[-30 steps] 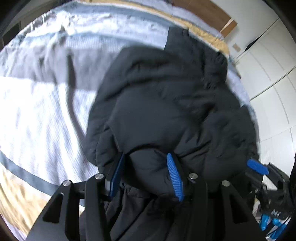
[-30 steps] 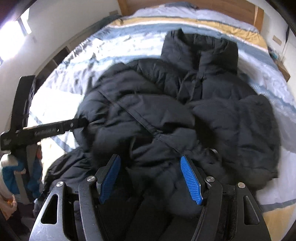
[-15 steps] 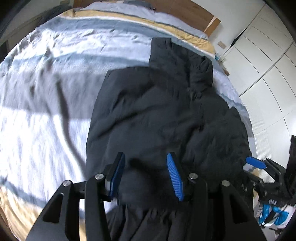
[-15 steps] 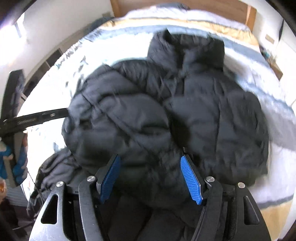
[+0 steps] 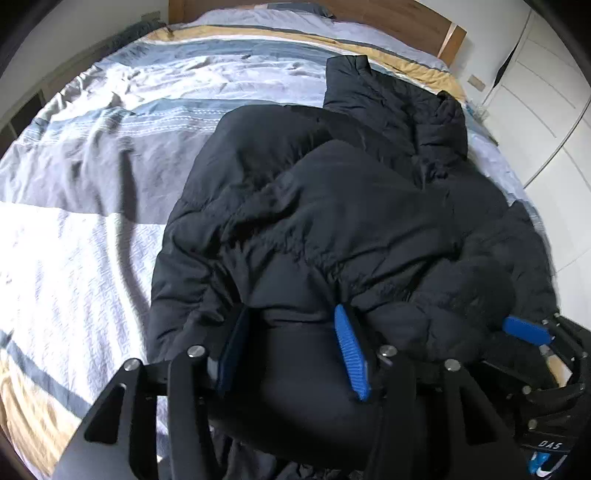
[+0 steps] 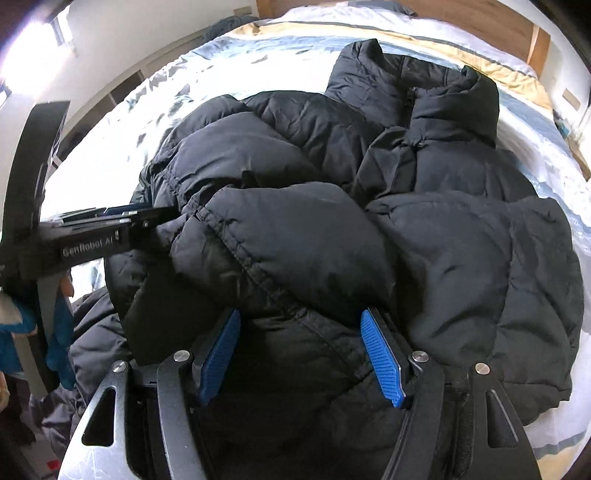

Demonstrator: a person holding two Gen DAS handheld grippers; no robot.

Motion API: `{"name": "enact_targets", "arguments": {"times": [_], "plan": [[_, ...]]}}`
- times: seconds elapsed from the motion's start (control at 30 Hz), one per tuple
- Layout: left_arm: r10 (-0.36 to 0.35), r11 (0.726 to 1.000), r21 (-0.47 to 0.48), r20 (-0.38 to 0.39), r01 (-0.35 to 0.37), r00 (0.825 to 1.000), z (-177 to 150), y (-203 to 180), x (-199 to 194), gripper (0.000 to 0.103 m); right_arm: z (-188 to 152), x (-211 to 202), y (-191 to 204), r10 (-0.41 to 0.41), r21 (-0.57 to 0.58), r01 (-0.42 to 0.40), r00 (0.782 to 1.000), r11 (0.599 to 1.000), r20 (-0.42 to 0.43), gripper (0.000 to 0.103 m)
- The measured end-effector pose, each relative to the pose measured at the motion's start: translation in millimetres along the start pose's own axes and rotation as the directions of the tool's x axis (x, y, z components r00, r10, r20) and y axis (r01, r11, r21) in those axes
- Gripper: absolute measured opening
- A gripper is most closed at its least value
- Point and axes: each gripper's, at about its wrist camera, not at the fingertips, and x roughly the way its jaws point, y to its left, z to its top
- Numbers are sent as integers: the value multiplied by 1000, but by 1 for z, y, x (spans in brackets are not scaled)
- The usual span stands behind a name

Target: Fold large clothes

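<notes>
A black puffer jacket (image 5: pixel 332 221) lies on the bed with its collar (image 5: pixel 388 92) toward the headboard. Its lower part is doubled up over the body in a thick bulge (image 6: pixel 295 240). My left gripper (image 5: pixel 291 317) has a fat roll of the jacket's fabric between its blue pads, and its jaws are opening slightly. My right gripper (image 6: pixel 299 317) is shut on the hem part beside it. The right wrist view shows the left gripper (image 6: pixel 110 229) side-on at the jacket's left edge. In the left wrist view the right gripper's blue pad (image 5: pixel 524 328) shows at the jacket's right edge.
The striped white, grey and tan duvet (image 5: pixel 110 147) spreads out left of the jacket. A wooden headboard (image 5: pixel 369 14) stands at the far end, with white wardrobe doors (image 5: pixel 546 92) on the right. More dark fabric (image 6: pixel 92 350) hangs off the bed's near left edge, beside a blue sleeve (image 6: pixel 22 332).
Half a second ago the jacket lay stretched out flatter. Now both grippers have come forward with its lower part, which bulges up in a fold over the body.
</notes>
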Motion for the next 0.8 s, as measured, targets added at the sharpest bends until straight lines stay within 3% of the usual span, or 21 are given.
{"name": "enact_targets", "arguments": {"times": [0.3, 0.8], "plan": [[110, 994, -13, 48, -109, 993, -22, -16, -3, 53, -14, -2, 0, 9, -33, -8, 1000, 999, 26, 67], [168, 985, -48, 77, -164, 983, -35, -14, 1, 70, -28, 2, 1, -2, -82, 6, 999, 997, 53, 67]]}}
